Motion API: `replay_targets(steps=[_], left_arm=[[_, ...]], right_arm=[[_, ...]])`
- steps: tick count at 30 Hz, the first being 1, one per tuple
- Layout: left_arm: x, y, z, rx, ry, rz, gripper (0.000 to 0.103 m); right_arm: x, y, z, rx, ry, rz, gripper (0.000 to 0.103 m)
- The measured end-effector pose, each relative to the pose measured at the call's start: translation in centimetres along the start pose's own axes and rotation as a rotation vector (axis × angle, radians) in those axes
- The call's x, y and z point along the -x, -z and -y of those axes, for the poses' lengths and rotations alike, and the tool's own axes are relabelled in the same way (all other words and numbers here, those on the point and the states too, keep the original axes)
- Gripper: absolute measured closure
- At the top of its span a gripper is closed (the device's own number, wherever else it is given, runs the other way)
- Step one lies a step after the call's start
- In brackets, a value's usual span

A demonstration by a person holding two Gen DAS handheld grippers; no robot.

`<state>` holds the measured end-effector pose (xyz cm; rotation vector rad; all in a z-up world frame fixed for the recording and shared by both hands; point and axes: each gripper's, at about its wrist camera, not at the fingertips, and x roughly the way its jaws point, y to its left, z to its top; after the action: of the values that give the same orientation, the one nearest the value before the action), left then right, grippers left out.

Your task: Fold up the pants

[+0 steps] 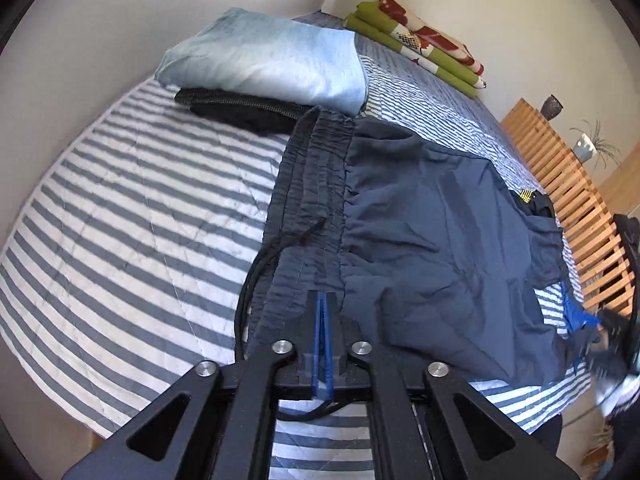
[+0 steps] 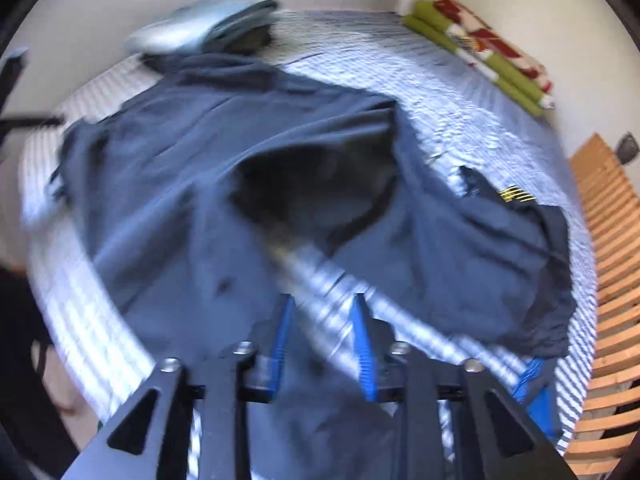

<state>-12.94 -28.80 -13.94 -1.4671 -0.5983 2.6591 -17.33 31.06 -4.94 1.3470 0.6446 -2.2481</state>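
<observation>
Dark navy pants [image 1: 420,220] lie spread on the striped bed cover [image 1: 120,220], with the gathered waistband [image 1: 316,184] running away from my left gripper [image 1: 323,298]. That gripper's blue pads stand together at the near end of the waistband, shut on its edge. A black drawstring [image 1: 256,276] loops beside it and runs under it. In the blurred right wrist view the pants [image 2: 200,168] are rumpled, with a dark opening in the middle. My right gripper [image 2: 323,312] hovers open over the pants' near edge, striped cover showing between its pads.
A folded light-blue cloth [image 1: 264,60] rests on a black mesh garment [image 1: 240,110] at the bed's far end. A folded green and red blanket [image 1: 420,44] lies by the wall. A wooden slatted frame [image 1: 572,200] borders the bed on the right.
</observation>
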Motion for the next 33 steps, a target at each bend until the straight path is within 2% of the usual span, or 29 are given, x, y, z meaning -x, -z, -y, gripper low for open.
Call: replay_targets(steps=[1,2,4,7,8,9,10,11,13,17,19,22,23,25,26,27,30,32,33], left_arm=[[-0.3,0.4,-0.5,0.018,0.004,-0.01,0.06],[-0.4,0.9,-0.9,0.036,0.009,-0.011,0.033],[-1.0,1.7,-1.1,0.041,0.025,-0.008,0.026],[-2.1,2.7,-1.0,0.013,0.015,-0.029,0.026],[-2.5,2.8,-0.9,0.008,0.009,-0.036,0.027],[-2.9,3.0,-0.8,0.001,0.005,-0.041,0.03],[-3.2,3.1,-0.7,-0.009,0.002,-0.05,0.051],[-3.4,3.1,-0.6,-0.021,-0.021,-0.059,0.08],[-3.7,2.9,-0.3,-0.046,-0.084,-0.059,0.103],[-3.5,2.0,-0.1,-0.042,-0.06,-0.041,0.103],[-3.8,1.4,0.2,-0.041,-0.052,-0.045,0.103],[-4.5,1.0,1.0,-0.06,-0.058,-0.068,0.103],[-4.7,1.0,1.5,-0.077,-0.063,-0.073,0.103],[-4.8,1.0,2.1,-0.102,-0.055,-0.083,0.103],[-4.9,1.1,2.3,-0.112,-0.058,-0.087,0.103],[-5.0,1.1,2.4,-0.113,-0.062,-0.089,0.103],[-5.1,1.0,2.0,-0.084,-0.055,-0.097,0.103],[-5.1,0.9,1.9,-0.069,-0.05,-0.093,0.103],[-5.0,1.0,1.9,-0.062,-0.046,-0.088,0.103]], right_arm=[[0.2,1.3,-1.1,0.029,-0.016,-0.002,0.042],[0.2,3.0,-2.6,0.078,-0.012,-0.004,0.038],[-0.4,5.1,-5.0,0.162,0.027,-0.016,0.038],[-3.2,7.2,-7.0,0.261,0.15,-0.062,0.043],[-3.8,7.4,-7.1,0.27,0.173,-0.077,0.065],[-4.5,7.3,-7.0,0.276,0.19,-0.096,0.094],[-5.0,7.0,-6.6,0.258,0.217,-0.12,0.103],[-5.1,6.4,-5.8,0.234,0.231,-0.126,0.102],[-3.9,5.5,-4.1,0.144,0.248,-0.11,0.102],[-1.8,1.3,1.3,0.011,0.237,-0.04,0.102],[-2.7,-0.8,3.1,-0.026,0.255,-0.041,0.102],[-6.6,-2.6,4.1,0.027,0.396,-0.081,0.102],[-8.4,-2.8,4.3,0.041,0.401,-0.127,0.102],[-9.5,-2.9,5.2,0.006,0.366,-0.18,0.097],[-8.9,-2.7,5.6,-0.032,0.353,-0.168,0.09],[-7.7,-2.3,5.8,-0.069,0.332,-0.134,0.083],[-2.7,-0.3,4.7,-0.084,0.255,0.001,0.079],[-0.2,1.3,2.2,-0.006,0.156,0.058,0.073],[0.3,1.9,0.8,0.046,0.138,0.067,0.069]])
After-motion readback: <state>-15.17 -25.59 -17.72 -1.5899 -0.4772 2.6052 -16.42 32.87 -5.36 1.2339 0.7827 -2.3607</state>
